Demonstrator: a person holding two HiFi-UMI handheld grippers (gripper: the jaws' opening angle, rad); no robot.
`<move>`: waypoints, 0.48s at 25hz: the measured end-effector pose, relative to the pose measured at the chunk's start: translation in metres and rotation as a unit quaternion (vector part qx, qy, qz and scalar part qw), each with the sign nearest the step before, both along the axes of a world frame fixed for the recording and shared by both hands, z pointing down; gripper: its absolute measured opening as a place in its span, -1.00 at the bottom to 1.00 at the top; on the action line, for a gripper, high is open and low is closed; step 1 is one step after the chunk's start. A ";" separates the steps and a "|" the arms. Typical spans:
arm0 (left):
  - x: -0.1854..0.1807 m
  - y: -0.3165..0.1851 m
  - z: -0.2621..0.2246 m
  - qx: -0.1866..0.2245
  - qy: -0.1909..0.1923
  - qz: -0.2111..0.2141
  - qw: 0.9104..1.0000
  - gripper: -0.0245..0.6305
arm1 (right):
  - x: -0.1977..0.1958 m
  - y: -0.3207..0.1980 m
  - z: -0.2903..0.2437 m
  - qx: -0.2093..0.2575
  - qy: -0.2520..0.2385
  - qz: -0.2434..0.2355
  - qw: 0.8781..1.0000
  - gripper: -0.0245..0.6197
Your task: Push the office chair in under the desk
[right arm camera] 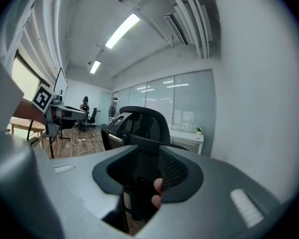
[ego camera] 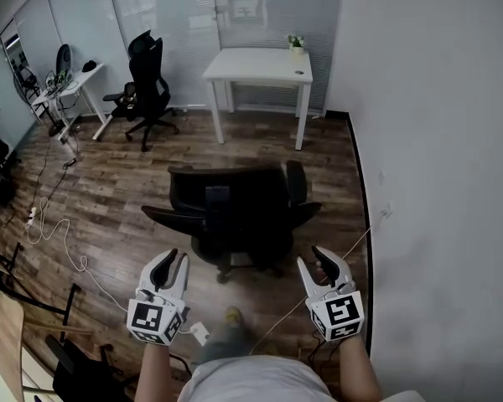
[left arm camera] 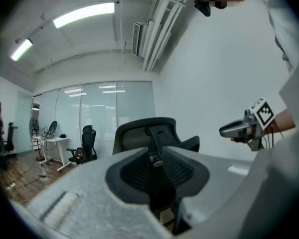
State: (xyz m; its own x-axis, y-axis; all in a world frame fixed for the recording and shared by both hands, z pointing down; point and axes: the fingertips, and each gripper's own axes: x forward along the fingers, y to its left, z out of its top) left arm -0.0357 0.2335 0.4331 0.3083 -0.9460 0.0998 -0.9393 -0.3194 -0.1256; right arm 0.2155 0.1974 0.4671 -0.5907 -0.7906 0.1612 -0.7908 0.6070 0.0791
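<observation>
Left hand-held gripper (ego camera: pixel 176 260) and right hand-held gripper (ego camera: pixel 316 258) are hovering part-open, empty, just behind the office chair (ego camera: pixel 235 212), which is sitting well apart from the worktop (ego camera: pixel 260 65); whole push pending.

The office chair (ego camera: pixel 235 212) stands well short of the desk (ego camera: pixel 260 65), which apparently bears a plant (ego camera: pixel 296 42).

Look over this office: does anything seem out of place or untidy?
The black office chair stands in the middle of the room, apart from the white desk rather than tucked under it. A white cable also trails loose across the floor at left.
</observation>
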 end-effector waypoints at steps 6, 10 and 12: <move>-0.022 -0.055 0.009 -0.001 -0.005 0.026 1.000 -0.68 | -0.034 -0.043 0.000 0.003 -0.001 -0.015 1.000 -0.58; -0.039 -0.089 0.011 -0.008 -0.029 0.045 0.999 -0.68 | -0.053 -0.068 0.001 -0.011 0.012 -0.020 1.000 -0.57; -0.049 -0.101 0.013 -0.013 -0.039 0.058 0.997 -0.68 | -0.064 -0.075 0.003 -0.014 0.021 -0.030 0.999 -0.57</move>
